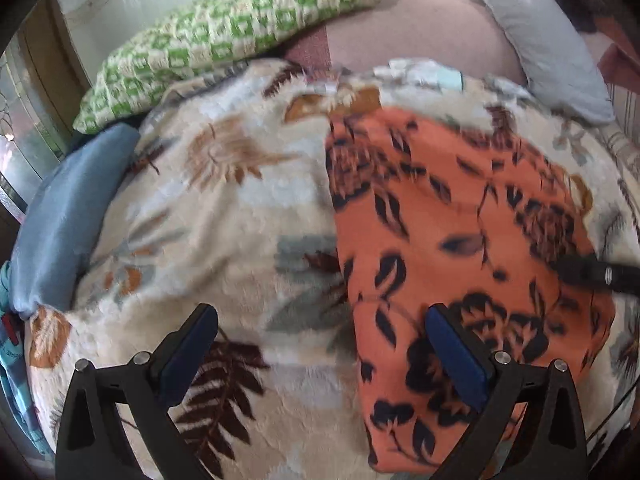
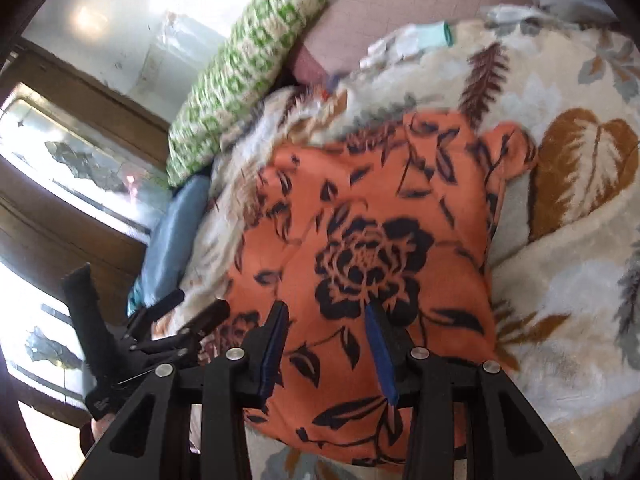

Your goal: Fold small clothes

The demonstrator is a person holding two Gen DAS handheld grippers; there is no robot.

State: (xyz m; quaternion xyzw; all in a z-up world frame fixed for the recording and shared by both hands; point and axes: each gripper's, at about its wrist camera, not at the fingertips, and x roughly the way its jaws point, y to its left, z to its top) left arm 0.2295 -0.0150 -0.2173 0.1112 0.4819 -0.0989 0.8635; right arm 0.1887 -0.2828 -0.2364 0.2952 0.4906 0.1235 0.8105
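While orange floral cloth [image 1: 460,240] lies flat at right of frame on leaf-print blanket [image 1: 224,200], left gripper [image 1: 320,320] gapes wide over its edge; right gripper [image 2: 328,316] half-open, apparently empty. Green pillow [image 1: 240,32] upper left.

Left gripper [image 1: 320,334] angled downward, jaws spread wide and empty, right gripper [image 2: 326,330] tilted downward, jaws partly apart, nothing clamped

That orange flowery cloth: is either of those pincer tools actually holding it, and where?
No. The orange cloth lies flat on the blanket. The left gripper and right gripper both stand open above it, gripping nothing.
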